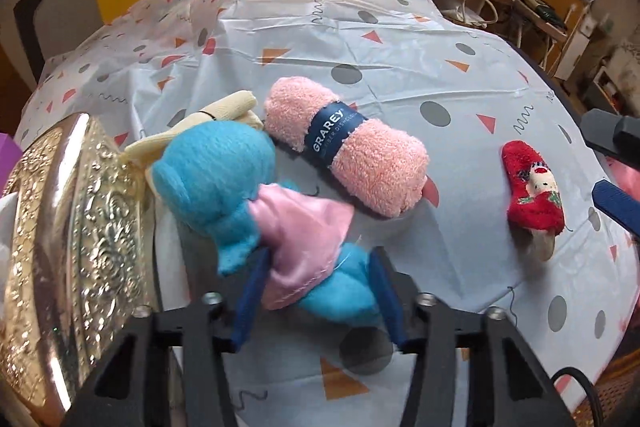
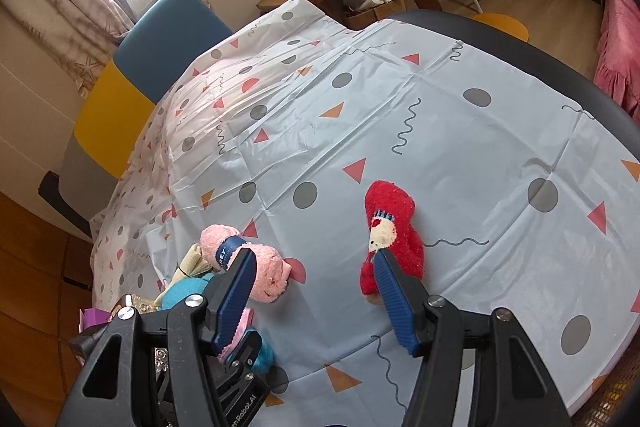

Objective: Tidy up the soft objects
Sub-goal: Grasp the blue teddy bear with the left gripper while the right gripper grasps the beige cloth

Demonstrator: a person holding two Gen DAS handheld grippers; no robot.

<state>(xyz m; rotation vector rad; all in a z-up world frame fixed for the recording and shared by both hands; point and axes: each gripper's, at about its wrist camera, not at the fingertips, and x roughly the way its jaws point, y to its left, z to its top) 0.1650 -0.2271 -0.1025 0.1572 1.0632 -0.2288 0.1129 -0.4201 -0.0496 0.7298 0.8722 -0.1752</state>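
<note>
Blue doll [image 1: 224, 183], lower centre, beside gold tray [image 1: 76, 247]: left claw [image 1: 316, 291] seemingly clamped on its legs. Right claw [image 2: 316, 279] agape above red sock [image 2: 394, 227]. Lift gently, clearing tray rim.

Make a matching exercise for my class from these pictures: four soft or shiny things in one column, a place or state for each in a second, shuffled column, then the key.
Things
1. blue toy
2. pink towel roll
3. red sock
4. gold tray

Places or states
A. lies alone on the cloth, in front of the open right gripper
B. wrapped in a dark blue band with white letters
C. between the fingers of the left gripper
D. embossed metal at the left edge of the left wrist view

Pairs: 1-C, 2-B, 3-A, 4-D
</note>
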